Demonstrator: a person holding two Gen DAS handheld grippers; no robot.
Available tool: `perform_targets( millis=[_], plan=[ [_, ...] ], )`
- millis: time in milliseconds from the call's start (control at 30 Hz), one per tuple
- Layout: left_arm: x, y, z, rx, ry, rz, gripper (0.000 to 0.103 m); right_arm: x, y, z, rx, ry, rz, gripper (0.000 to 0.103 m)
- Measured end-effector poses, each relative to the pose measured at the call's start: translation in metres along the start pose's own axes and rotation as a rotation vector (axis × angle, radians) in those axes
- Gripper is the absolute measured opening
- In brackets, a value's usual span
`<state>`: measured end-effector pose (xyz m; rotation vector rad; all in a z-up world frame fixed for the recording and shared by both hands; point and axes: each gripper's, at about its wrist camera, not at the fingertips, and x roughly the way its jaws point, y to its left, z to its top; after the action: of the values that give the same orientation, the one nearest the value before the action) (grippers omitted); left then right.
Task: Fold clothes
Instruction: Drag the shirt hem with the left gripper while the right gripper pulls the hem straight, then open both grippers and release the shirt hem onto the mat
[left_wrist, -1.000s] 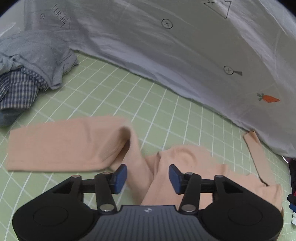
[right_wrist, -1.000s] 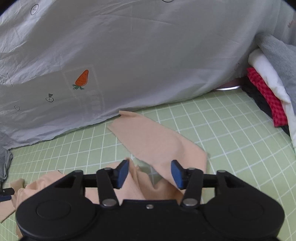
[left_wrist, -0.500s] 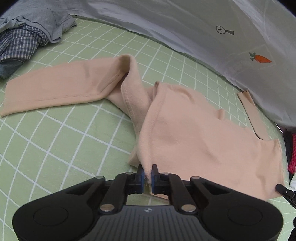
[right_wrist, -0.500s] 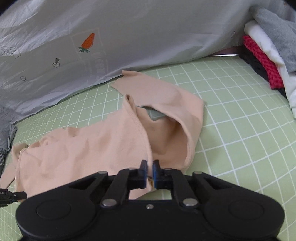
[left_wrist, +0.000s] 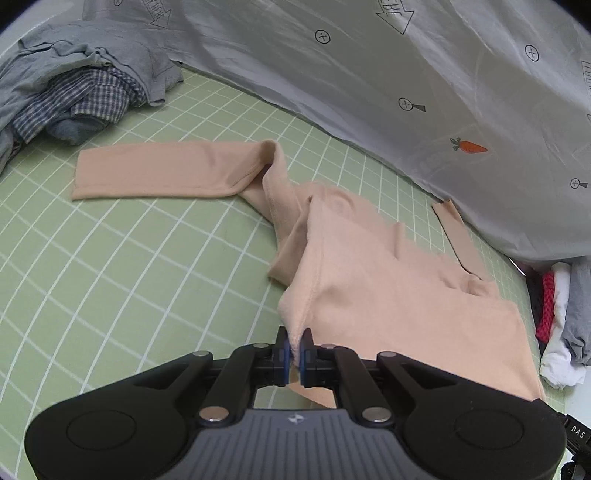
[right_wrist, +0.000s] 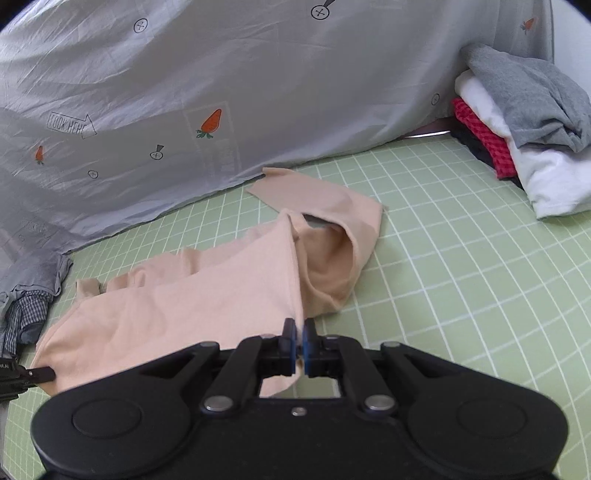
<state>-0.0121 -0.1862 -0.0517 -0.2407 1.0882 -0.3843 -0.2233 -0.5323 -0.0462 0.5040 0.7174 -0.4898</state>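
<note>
Peach long-sleeved top lies on green grid mat, hem toward cameras, collar end toward grey sheet at back. Long axis of body runs hem to collar; one sleeve stretches flat leftward. Left gripper clamped tight on hem corner, cloth pinched between pads. Right gripper likewise closed on other hem corner. Crumpled clothes pile far left; folded stack at right.

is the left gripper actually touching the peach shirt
Touching. The left wrist view shows the left gripper shut on the peach shirt, its hem pinched between the pads.
</note>
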Motion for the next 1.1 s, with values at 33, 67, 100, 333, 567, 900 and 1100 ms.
perform_targets(
  millis=[33, 67, 100, 333, 567, 900, 1100],
  plan=[
    [-0.005, 0.004, -0.007, -0.005, 0.007, 0.002, 0.005, -0.005, -0.003, -0.008, 0.008, 0.011, -0.001, 0.004],
    [-0.009, 0.007, -0.015, -0.010, 0.018, 0.007, 0.005, -0.008, -0.007, -0.016, 0.017, 0.024, -0.005, 0.004],
    [-0.012, 0.010, -0.022, -0.015, 0.028, 0.012, 0.005, -0.011, -0.010, -0.024, 0.026, 0.037, -0.008, 0.004],
    [-0.018, 0.025, -0.072, -0.043, 0.090, 0.064, 0.005, -0.025, -0.033, -0.072, 0.074, 0.129, -0.008, 0.004],
    [-0.027, 0.033, -0.105, -0.090, 0.111, 0.124, 0.008, -0.022, -0.036, -0.100, 0.017, 0.240, 0.008, 0.004],
    [-0.043, 0.021, -0.103, -0.068, 0.035, 0.187, 0.047, -0.031, -0.035, -0.087, -0.058, 0.178, -0.013, 0.044],
    [-0.040, 0.007, -0.067, 0.037, -0.020, 0.210, 0.064, -0.020, -0.020, -0.055, -0.087, 0.071, -0.066, 0.084]
  ],
)
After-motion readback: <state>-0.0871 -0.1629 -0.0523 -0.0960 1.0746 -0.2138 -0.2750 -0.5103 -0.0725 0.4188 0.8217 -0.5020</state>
